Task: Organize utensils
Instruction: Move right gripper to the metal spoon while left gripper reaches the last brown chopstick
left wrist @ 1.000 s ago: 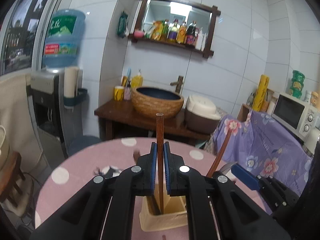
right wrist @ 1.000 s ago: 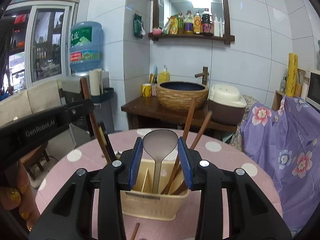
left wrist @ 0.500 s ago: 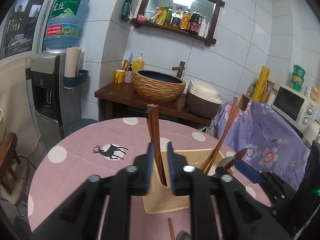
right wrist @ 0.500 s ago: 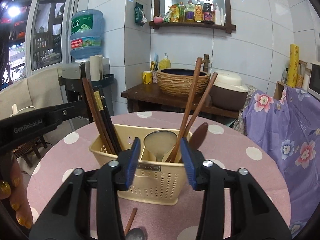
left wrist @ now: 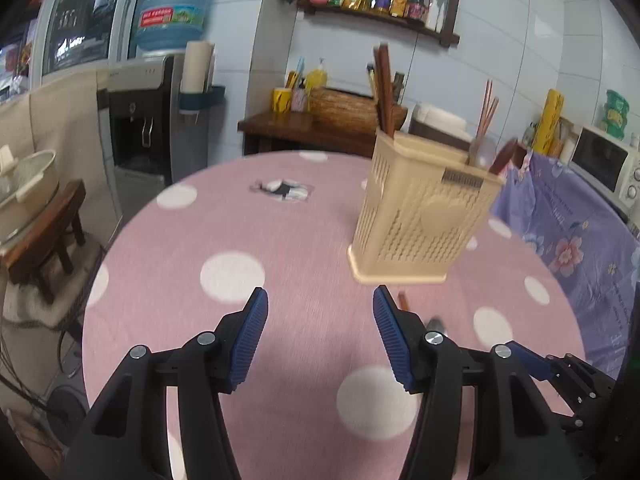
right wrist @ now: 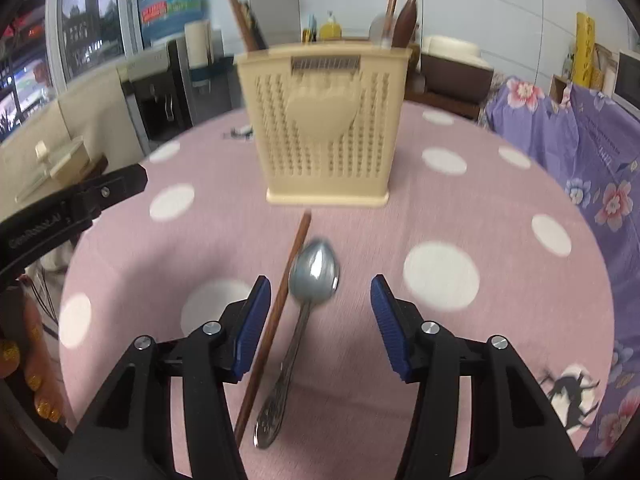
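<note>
Two utensils lie loose on the table, and the right gripper (right wrist: 316,312) hangs directly over them, its jaws standing about half open with nothing pinched, having just been closing a little. Between its blue pads sit a metal spoon (right wrist: 304,316) and, just to its left, a brown chopstick (right wrist: 276,320); the two lie nearly parallel, close beside each other, their long axes running away from the claw toward the holder, the spoon's bowl at the far end. The left gripper (left wrist: 318,332) is also empty, its jaws having just been opening to roughly half width over bare pink cloth; from its view the same chopstick's tip (left wrist: 403,301) peeks out beside its right finger, so the right hand is judged the nearer for either piece. Beyond the claws stands the cream utensil holder (right wrist: 324,124), upright on the polka-dot table (right wrist: 440,200), already carrying dark chopsticks (left wrist: 384,92) at one end and reddish ones with a spoon or two at the other. The coming grasp likely turns on the jaws closing across the handles, not along them. Motion blur softens both views; the near ends of the spoon and chopstick pass under the fingers, whether they touch each other cannot be told, and the holder's inner dividers are hidden.
</note>
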Tool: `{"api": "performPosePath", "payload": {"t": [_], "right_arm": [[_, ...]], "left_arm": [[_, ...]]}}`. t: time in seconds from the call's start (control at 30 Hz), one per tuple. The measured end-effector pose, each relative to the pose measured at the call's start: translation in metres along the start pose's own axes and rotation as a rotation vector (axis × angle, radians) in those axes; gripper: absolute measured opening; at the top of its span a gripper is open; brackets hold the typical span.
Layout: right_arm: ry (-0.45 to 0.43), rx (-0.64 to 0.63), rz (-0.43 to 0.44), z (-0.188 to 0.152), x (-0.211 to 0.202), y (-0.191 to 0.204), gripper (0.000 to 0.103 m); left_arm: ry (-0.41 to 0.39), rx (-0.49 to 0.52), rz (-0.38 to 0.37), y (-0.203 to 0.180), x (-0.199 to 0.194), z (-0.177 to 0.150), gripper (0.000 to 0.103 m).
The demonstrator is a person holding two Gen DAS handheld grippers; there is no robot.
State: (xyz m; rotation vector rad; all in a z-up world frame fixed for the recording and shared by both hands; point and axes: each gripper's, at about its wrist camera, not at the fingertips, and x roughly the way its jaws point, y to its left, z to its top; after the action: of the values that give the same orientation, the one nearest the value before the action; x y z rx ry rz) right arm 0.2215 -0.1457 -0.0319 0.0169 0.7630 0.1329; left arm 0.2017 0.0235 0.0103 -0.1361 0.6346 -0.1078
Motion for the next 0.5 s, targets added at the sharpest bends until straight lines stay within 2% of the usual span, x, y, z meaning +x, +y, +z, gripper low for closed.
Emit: {"api": "performPosePath", "payload": {"t": [0.17, 0.33, 0.5], "right_arm": [[0.093, 0.041, -0.001, -0.022, 0.019, 0.002, 0.039], [0.109, 0.028, -0.012, -0.027, 0.028, 0.015, 0.032], [0.107, 0.028, -0.028, -0.024, 0.029, 0.012, 0.007]], "left_arm": [[0.044, -0.004, 0.037, 0.012, 0.001, -0.025, 0.063], [0.065, -0.005, 0.052, 0.019, 0.001, -0.035, 0.065], [0.065, -0.012, 0.038, 0.019, -0.001, -0.039, 0.066]]}}
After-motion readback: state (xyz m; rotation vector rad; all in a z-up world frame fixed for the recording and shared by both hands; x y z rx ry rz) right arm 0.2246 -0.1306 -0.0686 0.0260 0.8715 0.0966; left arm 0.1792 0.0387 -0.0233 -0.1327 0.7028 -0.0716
